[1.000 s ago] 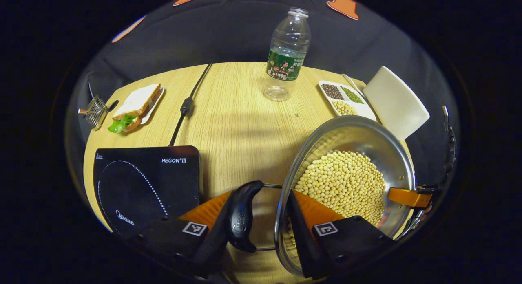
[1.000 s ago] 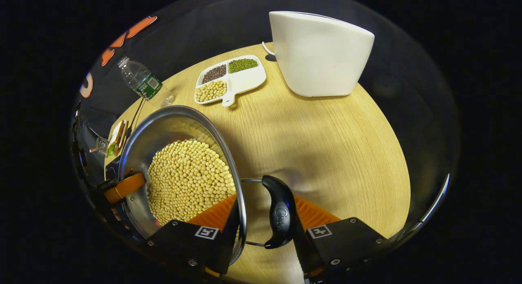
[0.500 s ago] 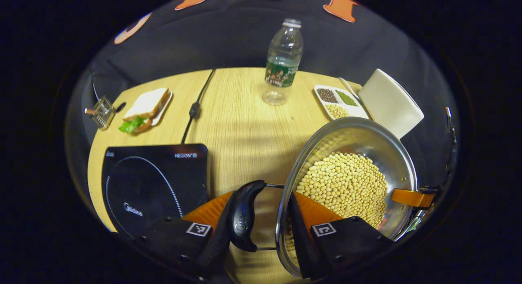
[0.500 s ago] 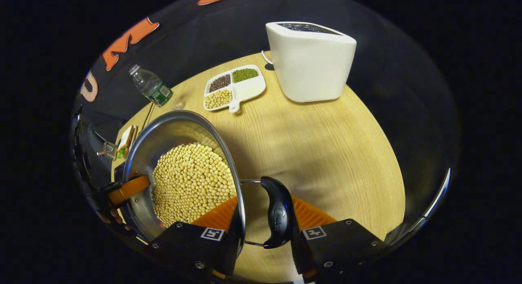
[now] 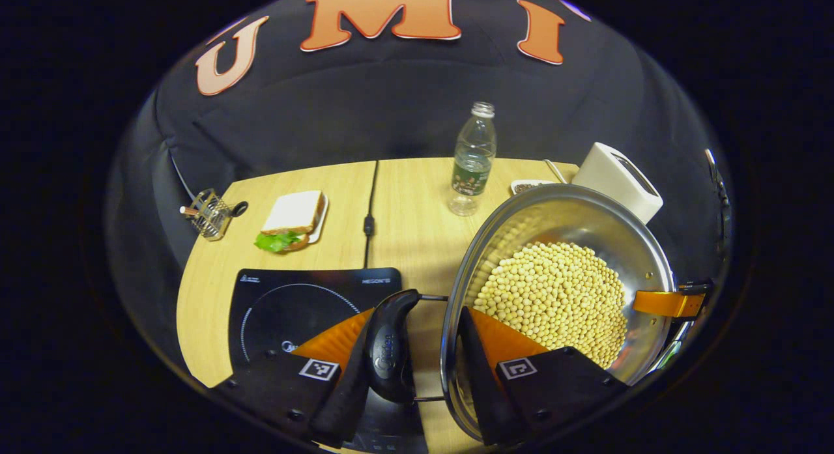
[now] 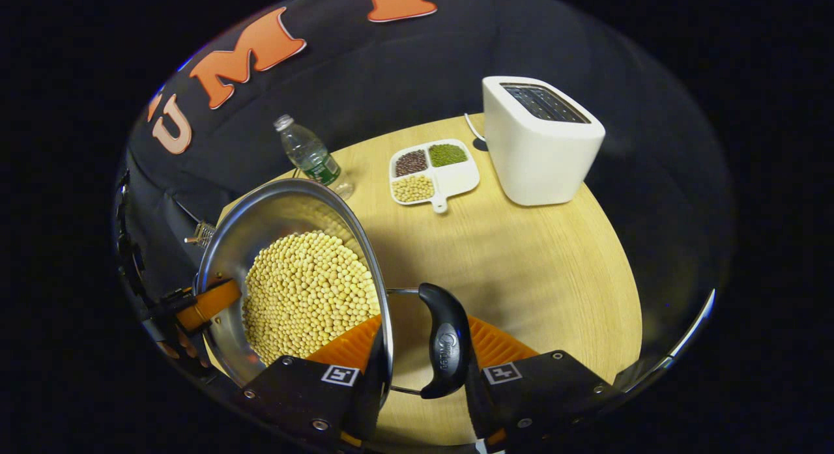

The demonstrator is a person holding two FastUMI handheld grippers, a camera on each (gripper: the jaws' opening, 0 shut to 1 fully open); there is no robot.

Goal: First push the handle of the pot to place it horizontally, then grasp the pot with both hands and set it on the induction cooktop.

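Both my hand-held grippers, left hand-held gripper (image 5: 417, 366) and right hand-held gripper (image 6: 423, 369), pinch the pot (image 5: 560, 245) by its rim and handles above the table (image 6: 521, 265).

The left tongs (image 5: 420, 350) are closed across the near-left side of a shiny steel pot filled with pale beans (image 5: 560, 297): one finger presses outside the pot's black curved side handle (image 5: 389, 346), the other lies inside the rim. The right tongs (image 6: 417, 356) clamp the pot's opposite black handle (image 6: 446, 340) the same way, one finger inside the rim, one outside the handle. In the left gripper view the right tongs show at the pot's far right edge.
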